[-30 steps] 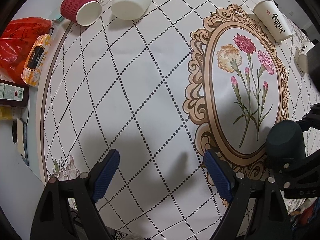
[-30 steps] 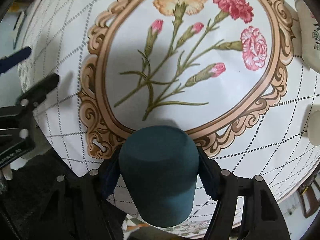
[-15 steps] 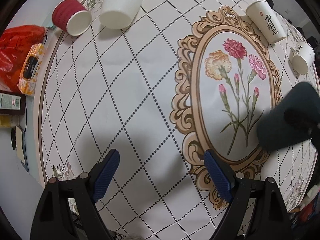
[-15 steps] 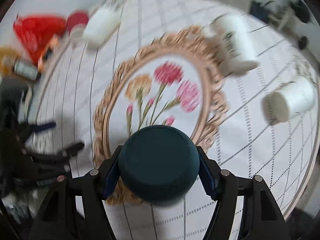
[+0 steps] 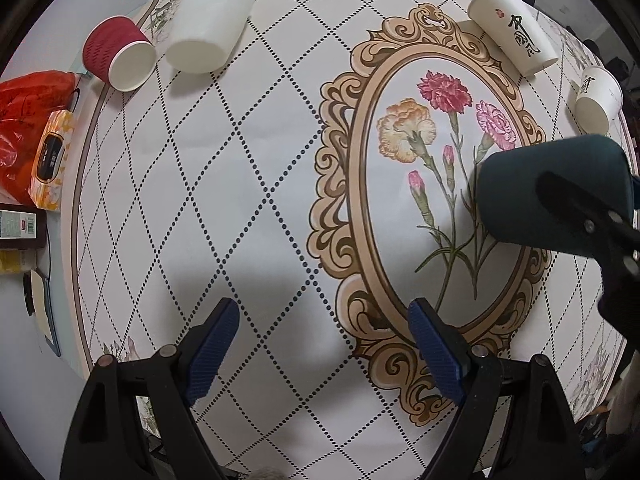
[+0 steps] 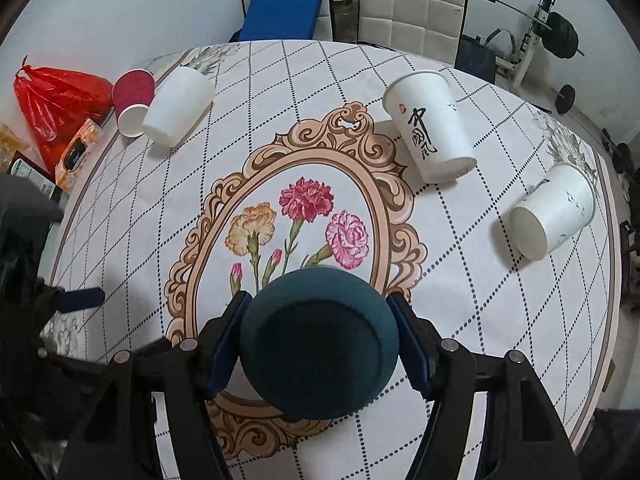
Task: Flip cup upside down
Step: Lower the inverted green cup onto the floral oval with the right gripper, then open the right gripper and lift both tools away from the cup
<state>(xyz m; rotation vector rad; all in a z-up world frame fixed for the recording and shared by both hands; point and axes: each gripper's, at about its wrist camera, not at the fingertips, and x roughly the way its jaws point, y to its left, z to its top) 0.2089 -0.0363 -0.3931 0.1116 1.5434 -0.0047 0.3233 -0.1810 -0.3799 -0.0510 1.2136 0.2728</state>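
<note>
My right gripper (image 6: 320, 344) is shut on a dark teal cup (image 6: 320, 344). The cup is held on its side above the flower medallion of the tablecloth (image 6: 296, 184), with its flat base turned toward the camera. In the left wrist view the same cup (image 5: 520, 192) hangs at the right, tipped sideways over the flowers, with the right gripper's black arm across it. My left gripper (image 5: 324, 344) is open and empty, low over the near part of the table, left of the cup.
Several cups lie on their sides: a red one (image 6: 134, 102) and a plain white one (image 6: 178, 106) at the far left, a printed white one (image 6: 430, 136) and another white one (image 6: 552, 212) at the right. A red bag (image 6: 56, 100) and packets sit off the left edge. Chairs stand behind.
The right gripper has lifted the teal cup off the table and rotated it from upright to lying sideways, base toward the camera. The left gripper has barely moved.
</note>
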